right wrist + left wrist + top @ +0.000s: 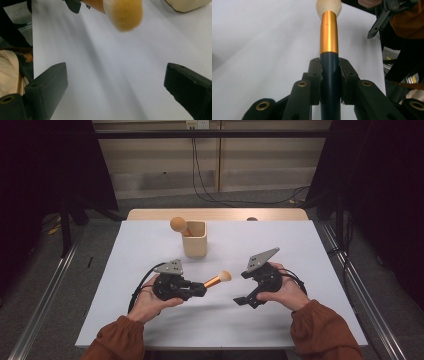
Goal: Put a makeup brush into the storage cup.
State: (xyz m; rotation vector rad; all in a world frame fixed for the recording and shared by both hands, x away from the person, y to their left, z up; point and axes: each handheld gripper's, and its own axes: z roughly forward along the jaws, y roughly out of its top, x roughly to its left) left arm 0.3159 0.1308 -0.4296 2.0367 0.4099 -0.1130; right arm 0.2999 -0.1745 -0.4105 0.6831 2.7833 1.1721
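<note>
Brush (pixel 328 32): light, stiff, slick metal collar, soft crushable bristle head; your left gripper (pixel 200 289) pinches its dark handle above the table (pixel 150 250). Grip the handle, never the bristles. Your right gripper (pixel 244 299) is spread, empty.

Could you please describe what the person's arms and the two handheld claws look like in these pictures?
Both forearms wear rust-orange sleeves gathered at the cuffs. Each hand grips a black device: the left claw and the right claw have angular black jaws with brass-ringed bolt holes, seen in the left gripper view. A grey three-cornered plate with small holes sits atop each, and a black cable trails back from each.
</note>
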